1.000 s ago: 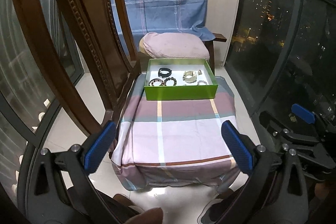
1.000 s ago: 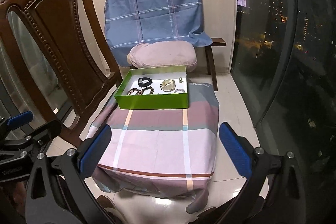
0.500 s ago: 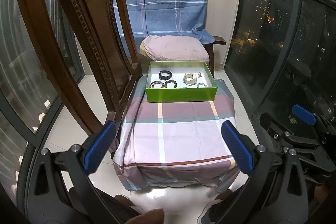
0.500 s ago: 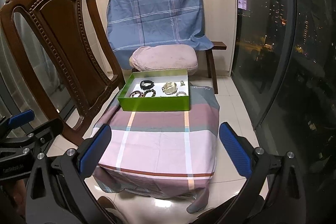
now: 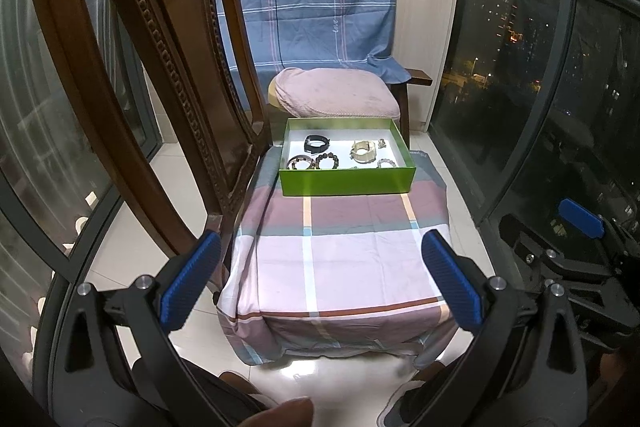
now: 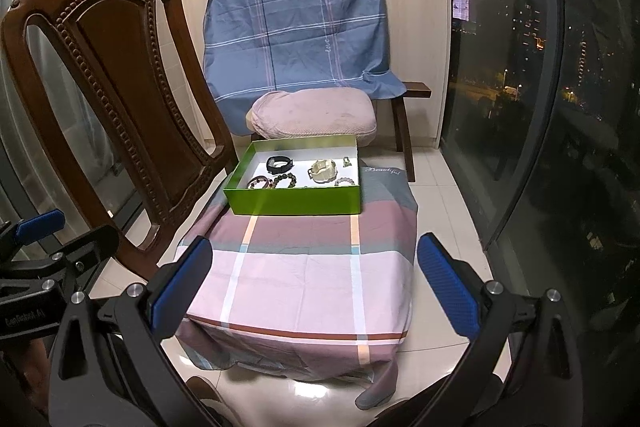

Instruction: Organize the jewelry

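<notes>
We see a cloth-covered desk with a green box at its far end, the carved chair just left of the box. Inside the box lie a black band, a cream bangle and beaded bracelets. Both our left claw and right claw hang spread apart, empty, well short of the box. We judge the bracelets light and floppy, best pinched across one strand; the bangle looks rigid, perhaps brittle.
</notes>
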A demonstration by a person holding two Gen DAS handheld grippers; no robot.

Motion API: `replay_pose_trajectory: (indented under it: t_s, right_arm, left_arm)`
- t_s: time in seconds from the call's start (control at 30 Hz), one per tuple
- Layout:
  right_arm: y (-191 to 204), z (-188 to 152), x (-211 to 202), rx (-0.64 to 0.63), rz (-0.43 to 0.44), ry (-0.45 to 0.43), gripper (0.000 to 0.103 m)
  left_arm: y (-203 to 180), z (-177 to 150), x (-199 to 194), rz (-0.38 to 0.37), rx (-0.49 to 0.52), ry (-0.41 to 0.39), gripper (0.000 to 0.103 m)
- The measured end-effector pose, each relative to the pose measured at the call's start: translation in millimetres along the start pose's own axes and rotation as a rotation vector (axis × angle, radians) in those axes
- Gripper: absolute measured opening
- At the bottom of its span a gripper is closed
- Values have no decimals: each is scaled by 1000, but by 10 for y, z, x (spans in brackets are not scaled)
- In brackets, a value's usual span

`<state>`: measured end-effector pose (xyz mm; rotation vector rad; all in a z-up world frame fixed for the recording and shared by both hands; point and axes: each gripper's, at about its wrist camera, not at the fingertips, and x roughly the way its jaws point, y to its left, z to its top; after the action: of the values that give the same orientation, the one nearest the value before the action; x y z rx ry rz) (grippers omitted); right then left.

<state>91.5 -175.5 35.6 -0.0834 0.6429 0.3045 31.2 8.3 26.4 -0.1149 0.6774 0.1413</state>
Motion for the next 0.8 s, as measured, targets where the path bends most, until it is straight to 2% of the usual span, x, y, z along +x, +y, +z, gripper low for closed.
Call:
replay_pose_trajectory:
  t_s: [0.8]
  right_arm:
    - [-11,26,-29,-1,-1,-14,100]
  left_arm:
    - [4,16,-16,1,6,-1,99]
